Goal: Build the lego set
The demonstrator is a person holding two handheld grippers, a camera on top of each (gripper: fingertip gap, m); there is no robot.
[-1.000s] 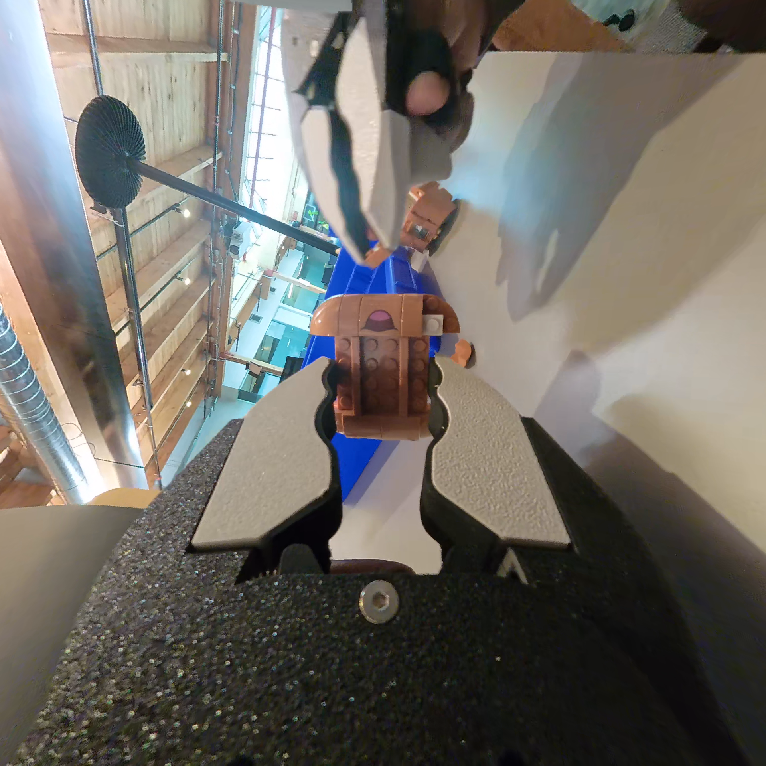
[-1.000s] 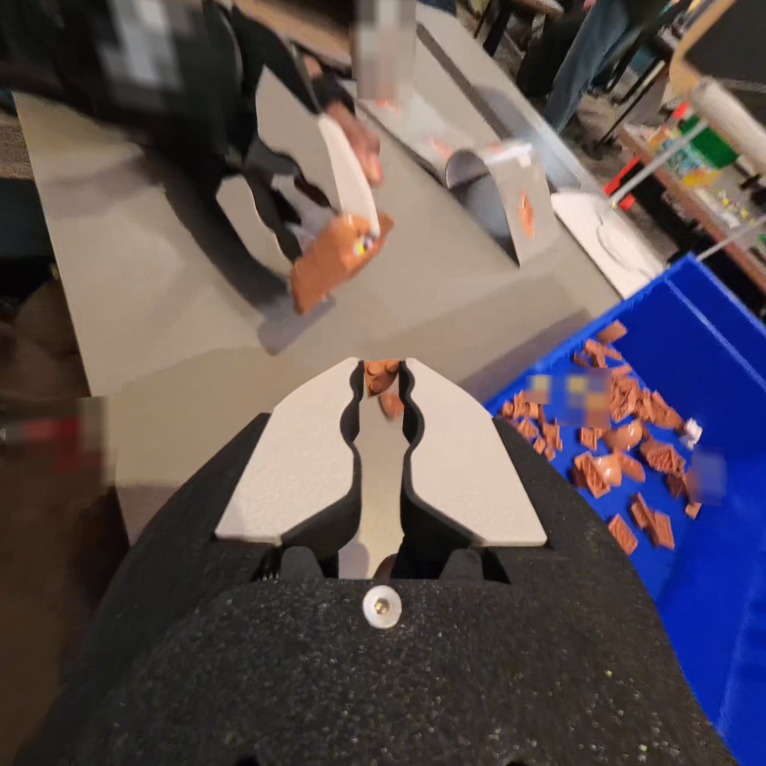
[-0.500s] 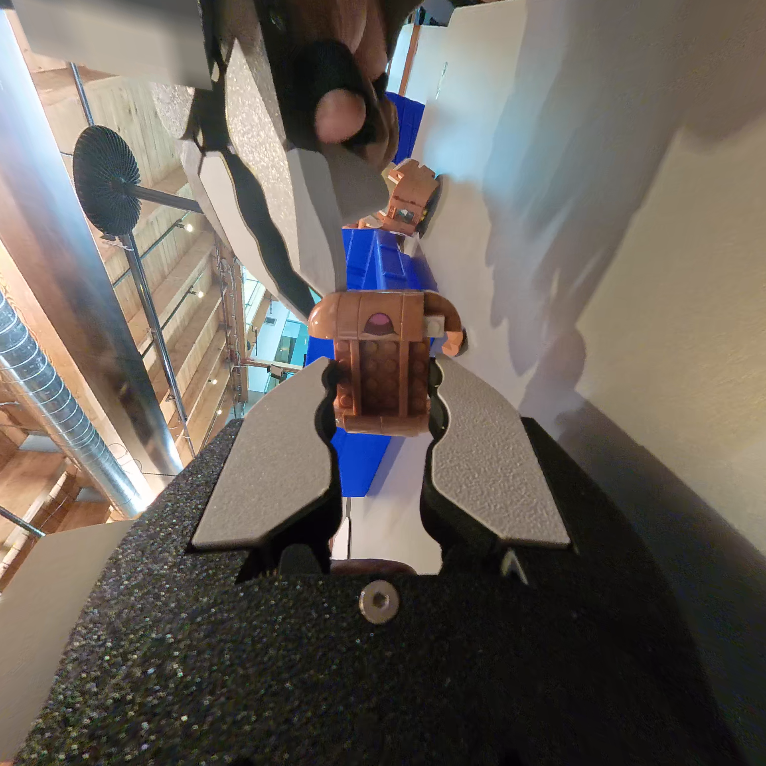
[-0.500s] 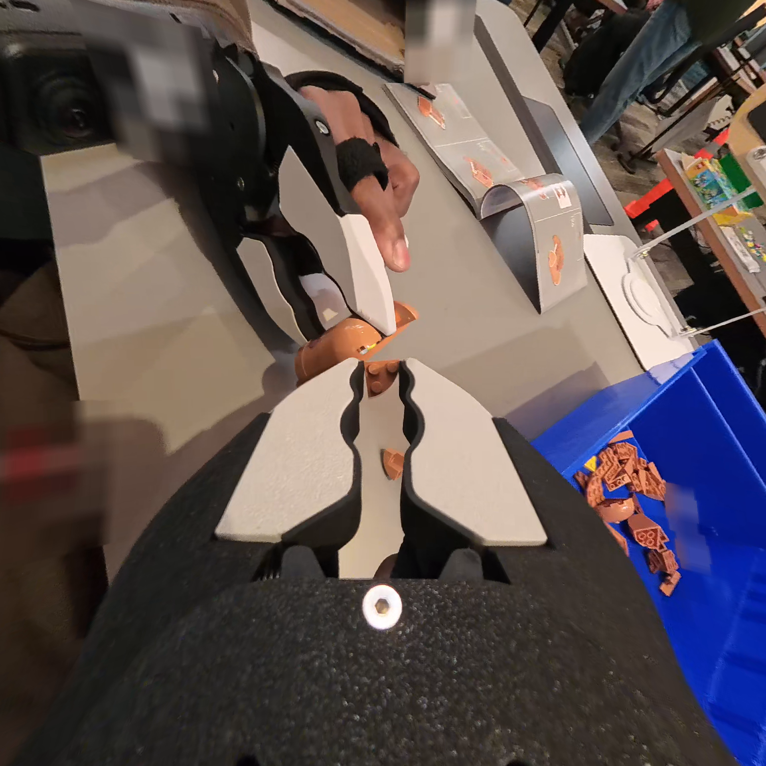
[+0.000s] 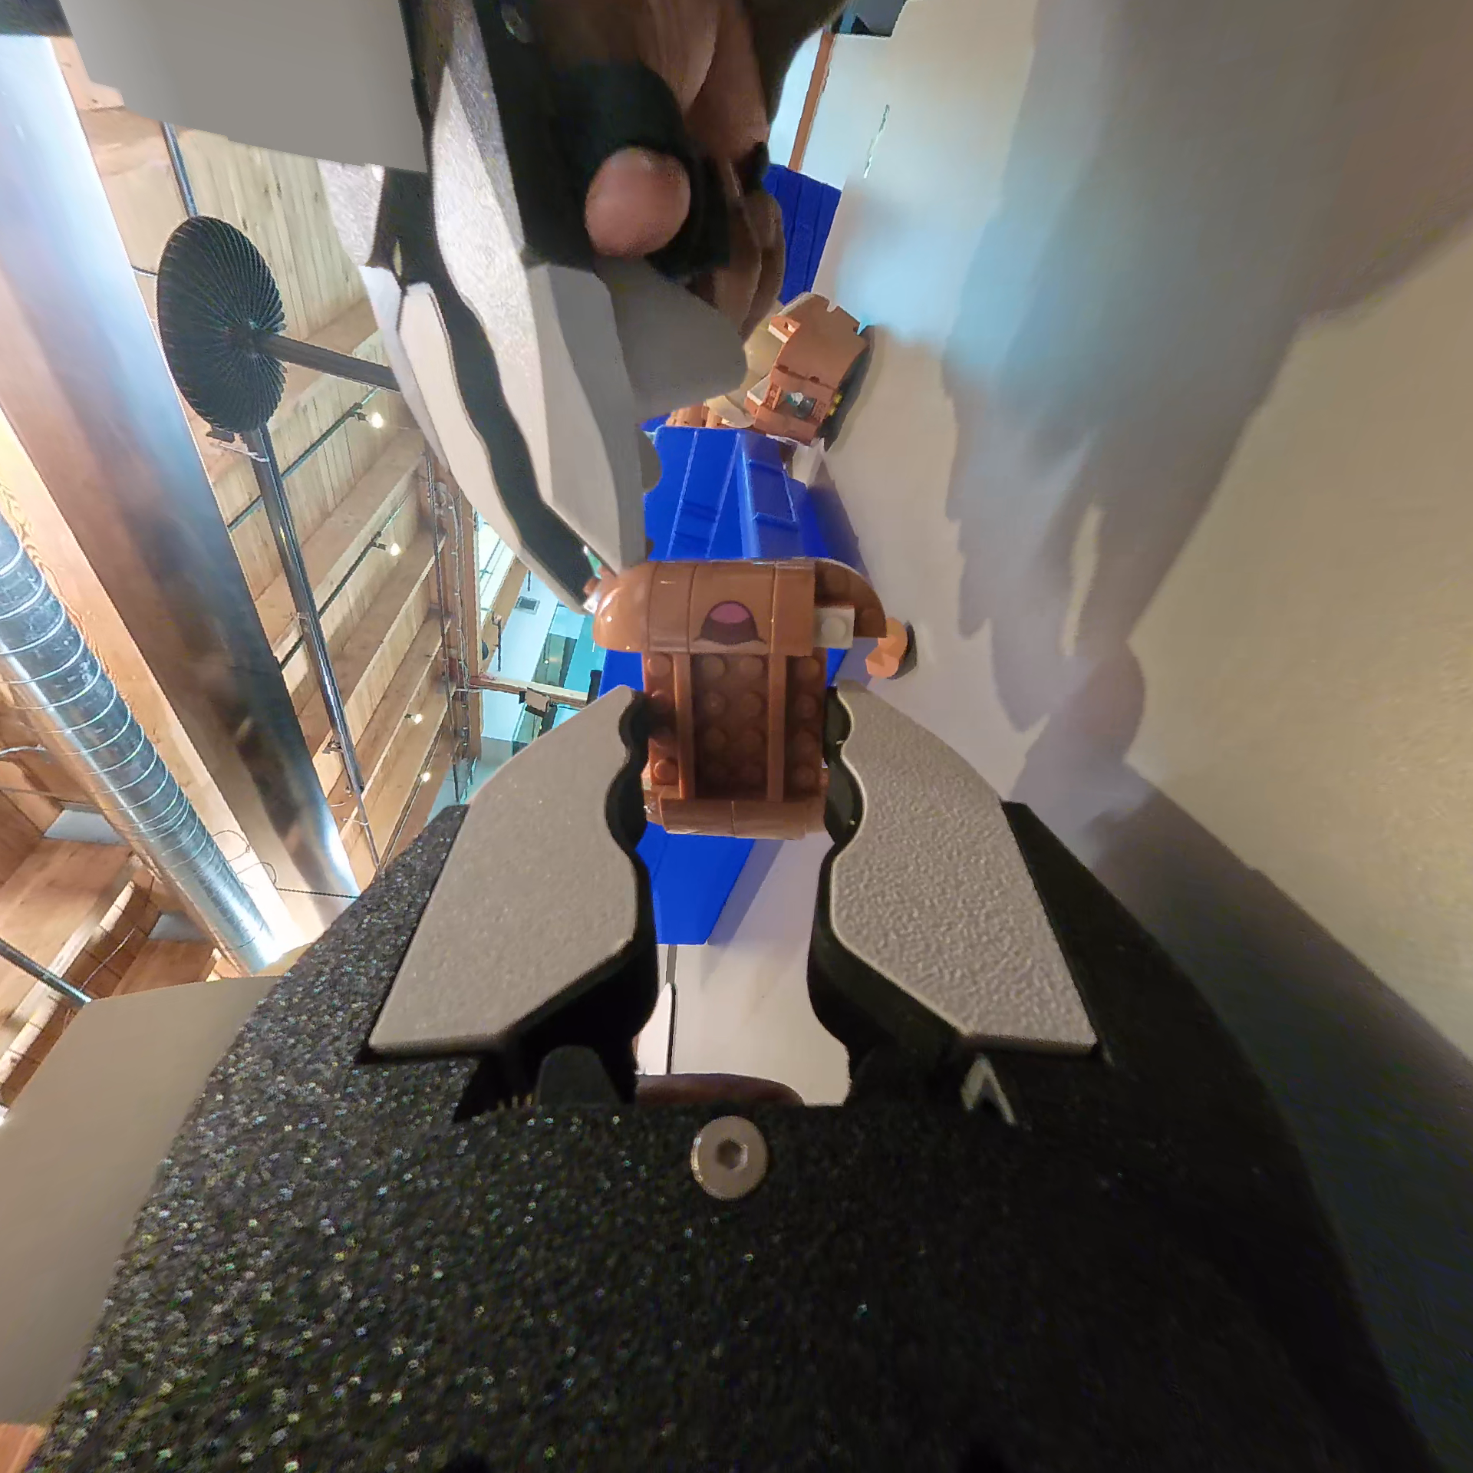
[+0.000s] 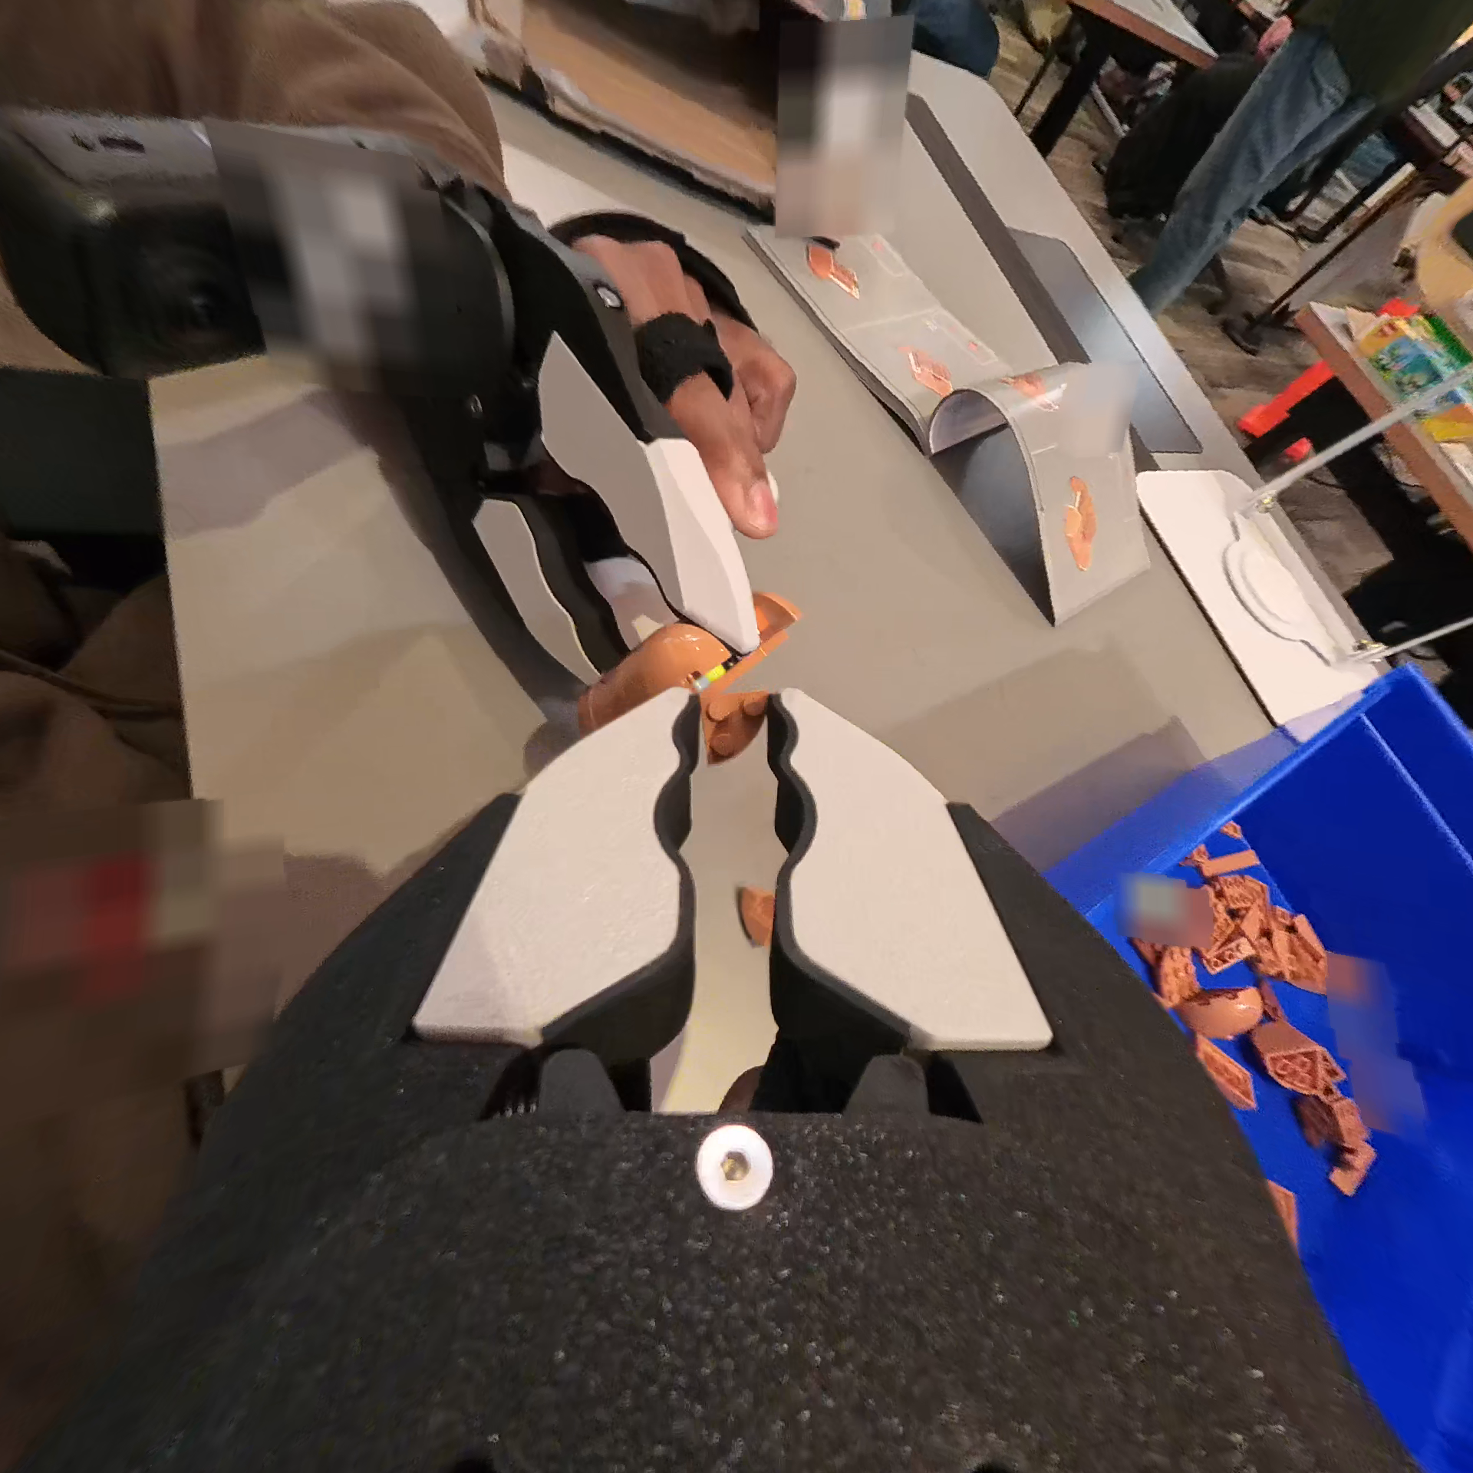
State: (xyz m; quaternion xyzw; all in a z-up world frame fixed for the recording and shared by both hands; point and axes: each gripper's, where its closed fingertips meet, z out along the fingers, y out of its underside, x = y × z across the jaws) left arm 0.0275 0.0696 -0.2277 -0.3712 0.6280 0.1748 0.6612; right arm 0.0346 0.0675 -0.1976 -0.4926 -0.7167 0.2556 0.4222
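Left gripper (image 5: pixel 733 709): fingers clamped one brown lego assembly (image 5: pixel 733 693), held above the counter (image 6: pixel 917 638).
Right gripper (image 6: pixel 737 701): fingers pinched one small brown brick (image 6: pixel 729 729), touching that assembly.
Blue bin (image 6: pixel 1355 917): many loose brown pieces.

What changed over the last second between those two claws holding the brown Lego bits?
The right claw, shut on a small brown piece, closed in on the brown assembly held by the left claw until they nearly meet. Both grips stayed shut; the blue bin of loose pieces is unchanged.
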